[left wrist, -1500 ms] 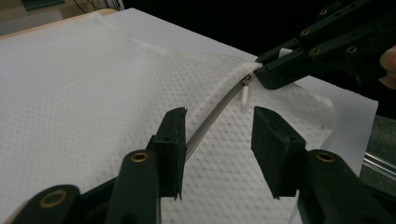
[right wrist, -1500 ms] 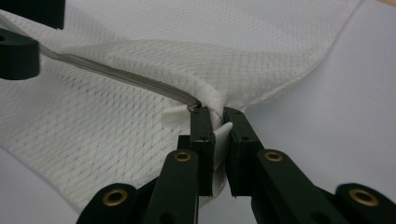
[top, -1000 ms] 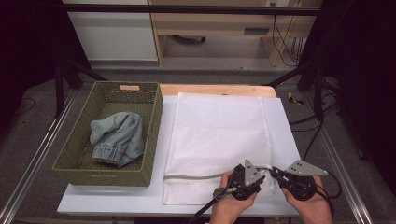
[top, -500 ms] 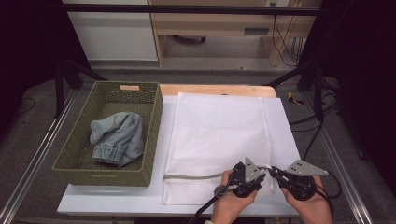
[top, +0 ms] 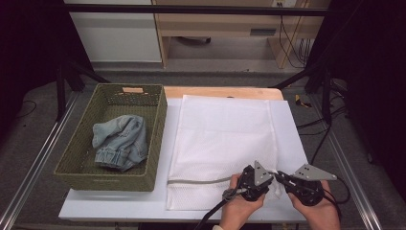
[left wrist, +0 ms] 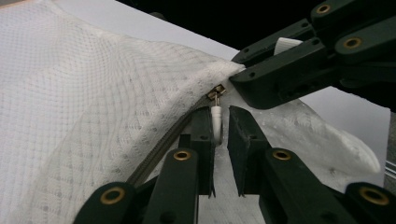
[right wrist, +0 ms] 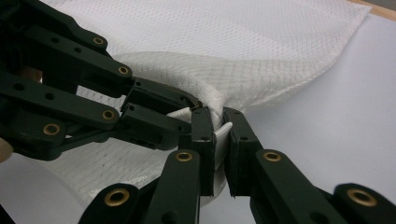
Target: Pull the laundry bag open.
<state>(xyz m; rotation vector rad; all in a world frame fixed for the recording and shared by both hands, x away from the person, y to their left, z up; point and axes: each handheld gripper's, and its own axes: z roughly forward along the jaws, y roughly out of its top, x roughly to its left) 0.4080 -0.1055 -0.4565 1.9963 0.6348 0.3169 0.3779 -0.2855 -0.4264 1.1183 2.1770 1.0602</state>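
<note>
A white mesh laundry bag (top: 225, 139) lies flat on the table, its grey zipper (top: 201, 181) running along the near edge. At the zipper's right end, my left gripper (left wrist: 220, 114) has the small white zipper pull (left wrist: 216, 122) between its jaws. The jaws have just been closing, and a thin gap still shows beside the pull. My right gripper (right wrist: 218, 116) is shut on the bag's bunched corner fabric (right wrist: 210, 88) just past the zipper end. In the high view both grippers meet tip to tip, left gripper (top: 272, 176) and right gripper (top: 281, 177).
A green woven basket (top: 158, 139) stands to the left of the bag with a crumpled pair of jeans (top: 119, 141) inside. The white board (top: 115, 208) under the bag reaches the table's near edge. Metal rails run along both sides.
</note>
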